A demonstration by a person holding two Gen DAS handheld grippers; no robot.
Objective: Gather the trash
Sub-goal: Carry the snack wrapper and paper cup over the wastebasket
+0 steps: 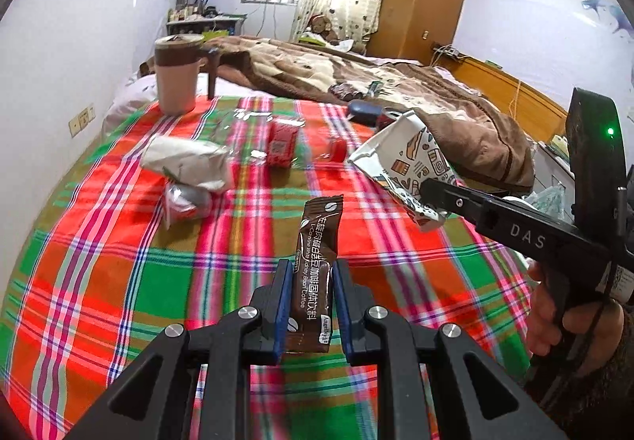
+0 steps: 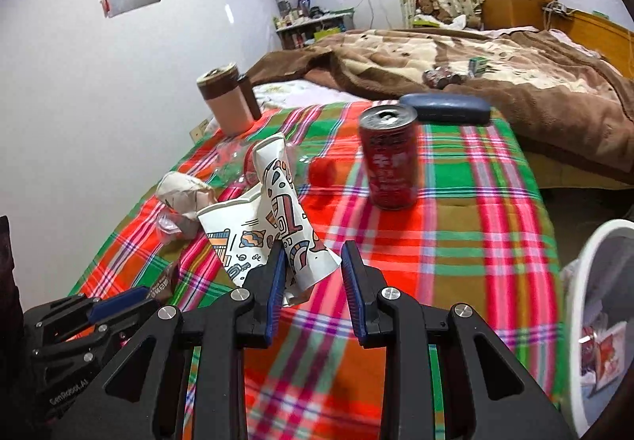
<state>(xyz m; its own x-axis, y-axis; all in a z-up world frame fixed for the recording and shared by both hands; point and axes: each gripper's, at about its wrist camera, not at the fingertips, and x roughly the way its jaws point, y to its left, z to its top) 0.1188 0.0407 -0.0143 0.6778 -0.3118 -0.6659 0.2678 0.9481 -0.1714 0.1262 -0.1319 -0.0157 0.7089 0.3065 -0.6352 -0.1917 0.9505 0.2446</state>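
On your plaid cloth point(image 2: 455, 242) the can point(image 2: 390, 157) stands right of the paper cup point(image 2: 273, 210); the mug point(image 2: 228, 99) stands behind, the bin point(image 2: 602, 321) at far right.

A plaid cloth point(image 2: 455, 242) in red, green and pink covers the surface that carries everything.

A pink mug with a brown band point(image 1: 176, 75) stands upright at the cloth's far corner near the wall. A red can point(image 2: 390, 159) stands upright further along, its top opened, with a dark blue case point(image 2: 445, 108) lying flat just behind it at the cloth's far edge. A crumpled white paper wad point(image 1: 190, 162) lies toward the wall side, a small shiny wrapper point(image 1: 184, 200) just beside it. Clear plastic film point(image 1: 241, 117) and a small red packet point(image 1: 282, 143) lie between the wad and the mug. A small red cap-like piece point(image 2: 321, 170) sits near the can.
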